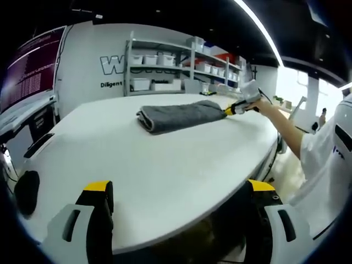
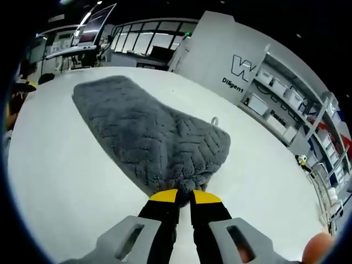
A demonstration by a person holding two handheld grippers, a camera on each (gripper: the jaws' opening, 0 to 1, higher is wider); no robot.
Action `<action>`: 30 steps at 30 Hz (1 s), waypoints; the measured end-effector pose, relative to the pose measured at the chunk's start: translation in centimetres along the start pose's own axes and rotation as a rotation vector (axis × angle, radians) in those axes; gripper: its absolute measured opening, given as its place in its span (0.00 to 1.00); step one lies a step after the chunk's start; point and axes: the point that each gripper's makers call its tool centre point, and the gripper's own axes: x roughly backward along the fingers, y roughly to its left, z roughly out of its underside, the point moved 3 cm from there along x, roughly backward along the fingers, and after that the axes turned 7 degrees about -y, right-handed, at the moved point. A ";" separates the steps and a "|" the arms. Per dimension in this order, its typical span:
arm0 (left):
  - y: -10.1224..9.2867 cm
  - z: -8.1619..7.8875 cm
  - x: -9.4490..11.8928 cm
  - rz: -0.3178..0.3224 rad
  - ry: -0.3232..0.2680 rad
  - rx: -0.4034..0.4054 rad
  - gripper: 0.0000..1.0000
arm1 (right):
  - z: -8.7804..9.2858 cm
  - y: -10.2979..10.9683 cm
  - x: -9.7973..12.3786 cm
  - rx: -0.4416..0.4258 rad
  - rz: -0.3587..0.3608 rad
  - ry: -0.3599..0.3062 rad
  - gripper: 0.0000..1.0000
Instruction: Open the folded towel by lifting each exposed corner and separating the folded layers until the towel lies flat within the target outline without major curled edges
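A folded grey towel [image 1: 179, 115] lies on the white table [image 1: 137, 165], toward its far side. In the right gripper view the towel [image 2: 148, 132] stretches away from my right gripper [image 2: 185, 196], whose yellow-tipped jaws are shut on the towel's near edge. From the left gripper view, that right gripper [image 1: 234, 109] shows at the towel's right end, held by a person's outstretched arm [image 1: 286, 129]. My left gripper [image 1: 181, 190] stands open at the table's near edge, far from the towel, with nothing between its fingers.
Shelving with white bins [image 1: 165, 69] stands against the back wall behind the table. A monitor [image 1: 30, 71] and a dark desk sit at the left. The same shelves [image 2: 297, 104] run along the right in the right gripper view.
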 end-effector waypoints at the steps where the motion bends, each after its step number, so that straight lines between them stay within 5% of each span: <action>1: 0.0 0.0 0.0 -0.001 0.000 0.000 0.97 | 0.0 0.1 0.1 0.002 0.000 0.000 0.04; 19: -0.4 -0.2 -0.1 0.007 -0.006 0.001 0.97 | 1.3 2.2 3.1 0.004 -0.013 -0.045 0.04; 30: -0.2 0.2 -0.3 0.004 0.004 0.003 0.97 | 0.8 6.5 5.6 0.081 -0.060 -0.044 0.04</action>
